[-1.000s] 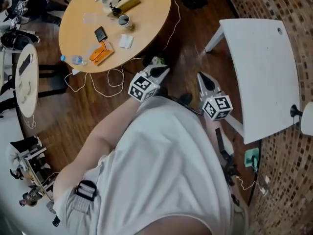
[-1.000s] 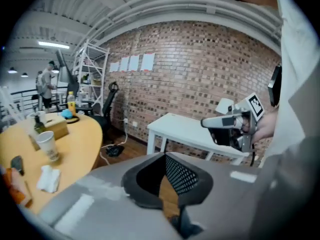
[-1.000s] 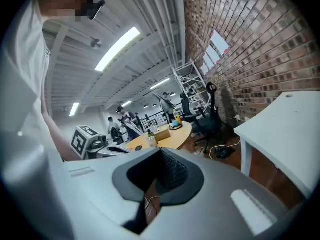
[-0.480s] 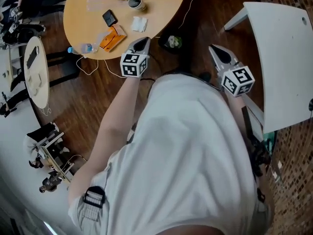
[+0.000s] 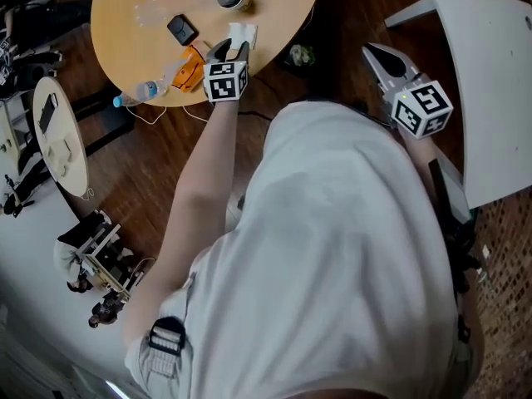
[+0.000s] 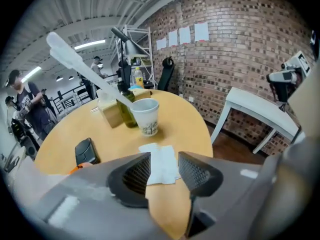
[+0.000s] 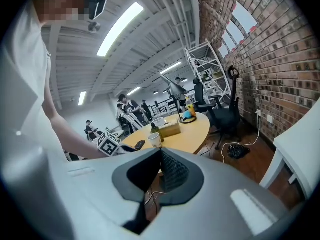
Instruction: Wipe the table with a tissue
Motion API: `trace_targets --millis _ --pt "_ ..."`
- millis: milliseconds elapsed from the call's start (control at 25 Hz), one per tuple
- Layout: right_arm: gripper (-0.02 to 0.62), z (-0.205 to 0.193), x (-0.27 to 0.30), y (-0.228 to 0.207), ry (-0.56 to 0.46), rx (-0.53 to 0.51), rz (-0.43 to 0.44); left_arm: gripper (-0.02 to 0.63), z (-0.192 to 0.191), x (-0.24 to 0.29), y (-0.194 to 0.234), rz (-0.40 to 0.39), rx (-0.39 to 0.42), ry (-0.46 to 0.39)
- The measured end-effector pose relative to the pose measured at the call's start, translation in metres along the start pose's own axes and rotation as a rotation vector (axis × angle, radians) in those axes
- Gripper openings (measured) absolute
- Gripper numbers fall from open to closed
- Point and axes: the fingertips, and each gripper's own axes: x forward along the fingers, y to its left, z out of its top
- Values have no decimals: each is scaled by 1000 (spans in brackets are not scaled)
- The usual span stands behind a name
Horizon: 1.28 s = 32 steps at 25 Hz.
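A folded white tissue (image 5: 243,32) lies flat near the front edge of the round wooden table (image 5: 125,48). My left gripper (image 5: 233,50) hangs tilted down just above it. Its jaws have just been opening and stand open. In the left gripper view the tissue (image 6: 161,170) shows on the tabletop in the gap of the left gripper (image 6: 164,157), and the pads do not press it. My right gripper (image 5: 378,56) is off to the right over the dark floor. In its own view the right gripper (image 7: 160,170) is shut with nothing in it.
On the round table stand a paper cup (image 6: 146,116), a black phone (image 5: 181,29), an orange packet (image 5: 189,63) and a water bottle (image 5: 145,90). A white table (image 5: 499,73) stands at the right. Cables lie on the wooden floor, and people stand in the background.
My left gripper has swung from over the floor up to the table's edge, above the tissue, and its jaws have opened. My right gripper has drifted to the right, still shut.
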Motion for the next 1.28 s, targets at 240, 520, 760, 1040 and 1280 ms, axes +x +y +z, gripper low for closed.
trace_targets --millis 240,520,760,1040,1280 --pt "8 1 4 -12 11 17 -58 224 -18 37 14 -13 -82 87" --pt "8 2 3 -18 16 34 -106 224 -15 54 4 -68 -72 117" --pt "8 3 7 -20 14 34 -131 155 -16 57 -5 -105 -76 123" --pt "8 5 8 -19 -6 37 -160 58 -11 54 -23 -175 -74 113" --pt "8 6 4 -23 -44 46 -204 57 31 37 -61 -351 -57 -32"
